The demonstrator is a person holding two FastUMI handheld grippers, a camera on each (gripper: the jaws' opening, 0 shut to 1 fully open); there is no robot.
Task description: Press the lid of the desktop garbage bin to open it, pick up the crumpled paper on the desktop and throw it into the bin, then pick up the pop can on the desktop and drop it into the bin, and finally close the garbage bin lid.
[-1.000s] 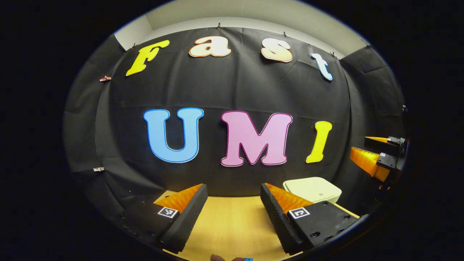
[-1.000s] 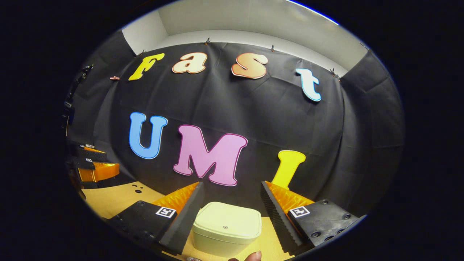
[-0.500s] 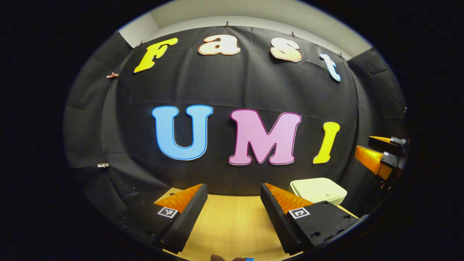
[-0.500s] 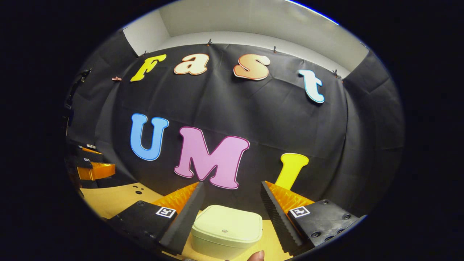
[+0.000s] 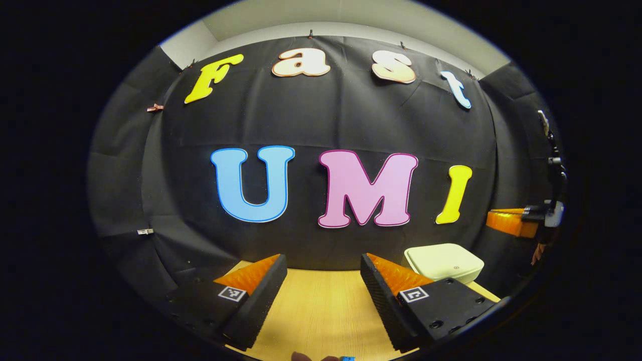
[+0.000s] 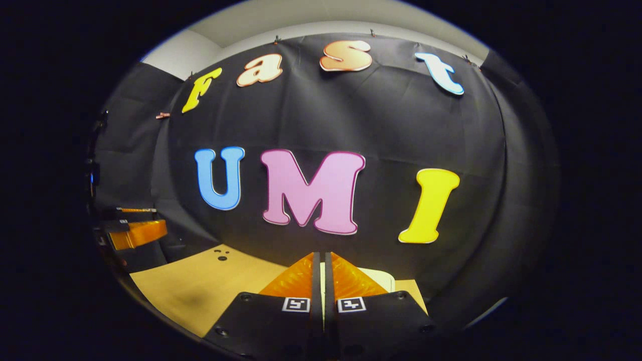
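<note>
This is a staged recording booth, not a lived-in room. Black cloth point(image 5: 326, 120) is clipped up as a backdrop below a plain white wall point(image 5: 351, 12). In front stands a bare wooden desktop point(image 5: 321, 311).

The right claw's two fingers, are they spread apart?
No, in the right gripper view the right claw has its fingers pressed together, nothing between them.

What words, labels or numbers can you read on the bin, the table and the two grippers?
No readable words or numbers.
Garbage bin: one small round mark on the lid, too small to read.
Left gripper: a square black-and-white marker on each finger, a pattern and not text.
Right gripper: the same kind of marker on each finger, also no text.
Table: bare wood, no writing.
</note>
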